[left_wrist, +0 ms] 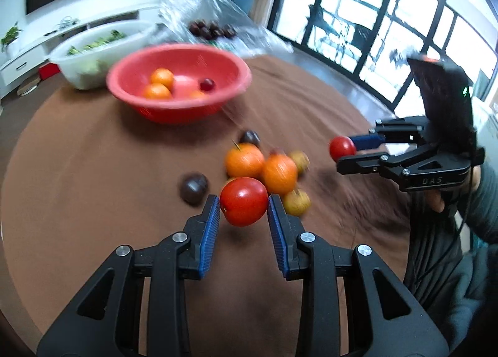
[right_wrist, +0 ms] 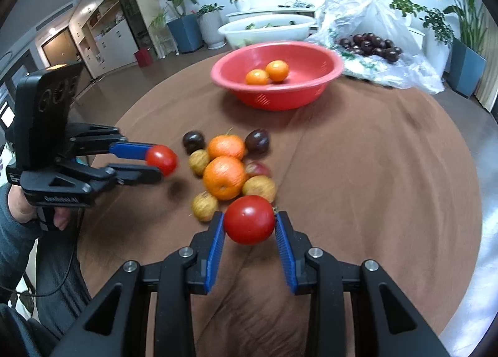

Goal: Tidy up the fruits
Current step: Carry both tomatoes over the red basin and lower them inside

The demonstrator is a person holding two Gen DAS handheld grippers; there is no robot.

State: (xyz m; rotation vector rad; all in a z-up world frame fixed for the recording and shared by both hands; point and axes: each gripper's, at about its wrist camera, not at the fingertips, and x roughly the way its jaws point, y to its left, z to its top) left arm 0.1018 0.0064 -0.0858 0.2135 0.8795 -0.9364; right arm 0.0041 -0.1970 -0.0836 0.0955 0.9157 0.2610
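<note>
My left gripper is shut on a red tomato and holds it above the brown table; it also shows in the right wrist view with its tomato. My right gripper is shut on another red tomato, also seen from the left wrist. A pile of oranges, small yellowish fruits and dark plums lies on the table between the grippers. A red bowl with oranges stands behind the pile.
A white tub of greens stands behind the red bowl. A clear plastic bag holding dark plums lies at the back right. A lone dark plum lies left of the pile. The brown round table's edge curves on the right.
</note>
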